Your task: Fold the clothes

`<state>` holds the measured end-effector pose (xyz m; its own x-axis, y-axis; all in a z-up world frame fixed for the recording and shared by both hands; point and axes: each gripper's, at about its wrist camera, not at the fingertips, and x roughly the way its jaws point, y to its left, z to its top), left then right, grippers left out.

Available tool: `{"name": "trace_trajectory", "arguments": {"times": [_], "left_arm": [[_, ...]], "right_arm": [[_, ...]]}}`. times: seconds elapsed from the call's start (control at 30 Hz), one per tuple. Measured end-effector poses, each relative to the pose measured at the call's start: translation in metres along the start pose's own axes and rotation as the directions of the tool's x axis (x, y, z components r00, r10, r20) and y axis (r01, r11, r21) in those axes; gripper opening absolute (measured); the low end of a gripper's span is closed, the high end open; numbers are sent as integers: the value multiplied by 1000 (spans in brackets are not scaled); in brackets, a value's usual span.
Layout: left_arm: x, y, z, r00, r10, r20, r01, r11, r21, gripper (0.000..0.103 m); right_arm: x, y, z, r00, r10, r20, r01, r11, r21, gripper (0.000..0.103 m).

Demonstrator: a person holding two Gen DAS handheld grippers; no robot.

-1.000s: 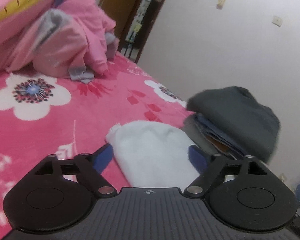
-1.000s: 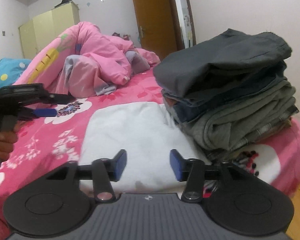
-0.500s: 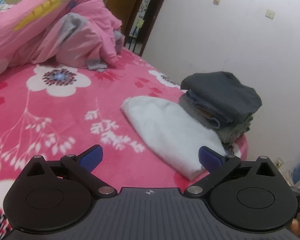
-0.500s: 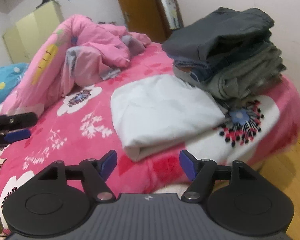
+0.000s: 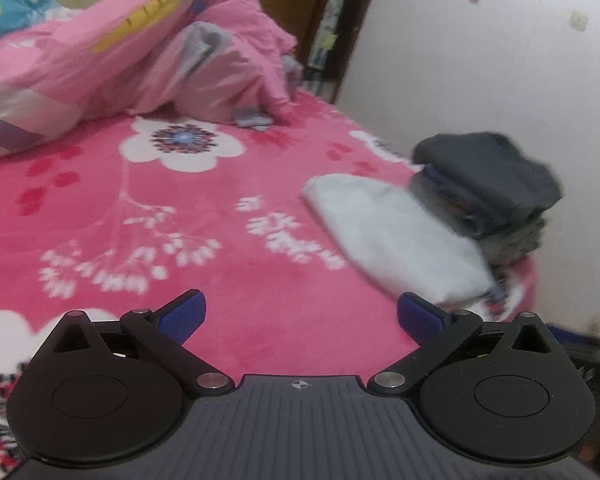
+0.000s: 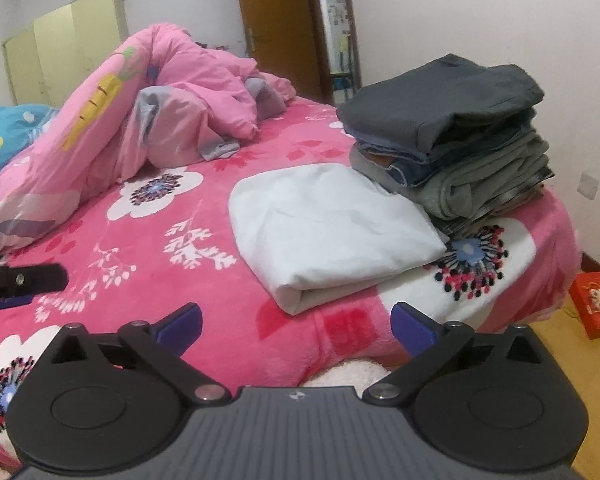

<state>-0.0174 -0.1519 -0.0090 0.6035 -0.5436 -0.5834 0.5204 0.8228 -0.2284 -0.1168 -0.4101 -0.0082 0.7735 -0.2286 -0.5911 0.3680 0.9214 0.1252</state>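
One white folded garment lies on the bed. One stack of folded clothes sits beside it; about five layers show, though the exact number cannot be told. One pink quilt is heaped up. One blue pillow. One wardrobe, one door, one red box on the floor. Two grippers: left, right.

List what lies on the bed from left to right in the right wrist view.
Blue pillow → pink quilt → folded white garment → stack of folded dark clothes.
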Motion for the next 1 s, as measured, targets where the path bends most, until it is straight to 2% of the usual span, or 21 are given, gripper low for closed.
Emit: {"name": "trace_trajectory", "arguments": {"times": [0.07, 0.13, 0.23, 0.37, 0.63, 0.87, 1.0], "left_arm": [[1, -4, -4, 998, 55, -11, -54, 998, 34, 103], [3, -5, -8, 996, 77, -36, -75, 996, 48, 103], [4, -3, -12, 992, 99, -79, -97, 995, 29, 103], [-3, -1, -23, 984, 159, -81, -160, 987, 3, 103], [-21, 0, -44, 986, 134, -94, -137, 990, -28, 102], [-21, -10, -53, 975, 159, -152, -150, 986, 68, 103], [-25, -14, -55, 981, 109, -159, -95, 991, 95, 103]], "right_arm": [[2, 4, 1, 999, -43, 0, 43, 999, -11, 103], [3, 7, 0, 997, -76, 6, 76, 997, -16, 103], [5, 11, -2, 994, -107, 20, 107, 994, -19, 103], [9, 10, -2, 992, -126, 14, 126, 992, -19, 103], [13, 12, 5, 994, -111, 25, 111, 994, -17, 103], [15, 18, 5, 995, -94, 20, 94, 996, -12, 103], [14, 17, 5, 996, -90, 27, 90, 996, -7, 103]]}}
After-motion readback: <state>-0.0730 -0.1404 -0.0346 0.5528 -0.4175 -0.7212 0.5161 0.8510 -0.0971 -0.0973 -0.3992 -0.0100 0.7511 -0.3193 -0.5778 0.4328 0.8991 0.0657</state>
